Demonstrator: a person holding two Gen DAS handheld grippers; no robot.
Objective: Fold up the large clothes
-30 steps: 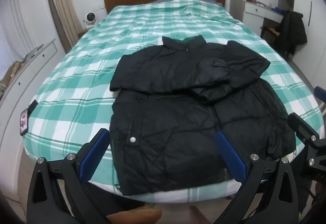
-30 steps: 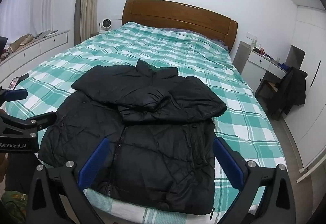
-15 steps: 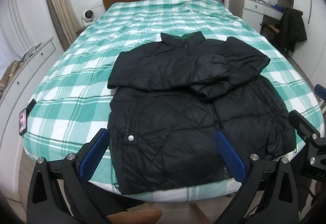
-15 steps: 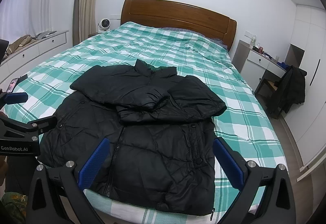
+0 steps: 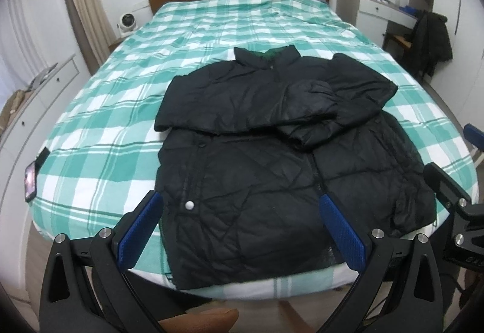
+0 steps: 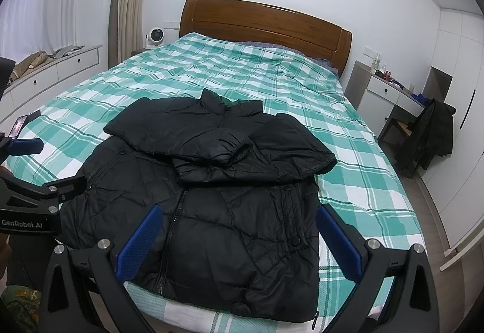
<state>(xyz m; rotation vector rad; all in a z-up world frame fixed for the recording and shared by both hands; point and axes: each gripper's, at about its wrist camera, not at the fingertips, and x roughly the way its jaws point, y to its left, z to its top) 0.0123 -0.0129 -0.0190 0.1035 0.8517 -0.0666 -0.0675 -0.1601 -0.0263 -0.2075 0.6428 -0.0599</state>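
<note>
You see a black puffer jacket lying flat, front up, filling the centre and lower half of the frame. Its collar points toward the top, both sleeves are folded across the chest, and its hem reaches the lower edge.

We saw soft, even indoor light, daylight through pale curtains, faint shadows, heavy fisheye bending, dark vignetted corners, slight softness throughout.

Left tongs and right tongs hover side by side, both spread wide.
</note>
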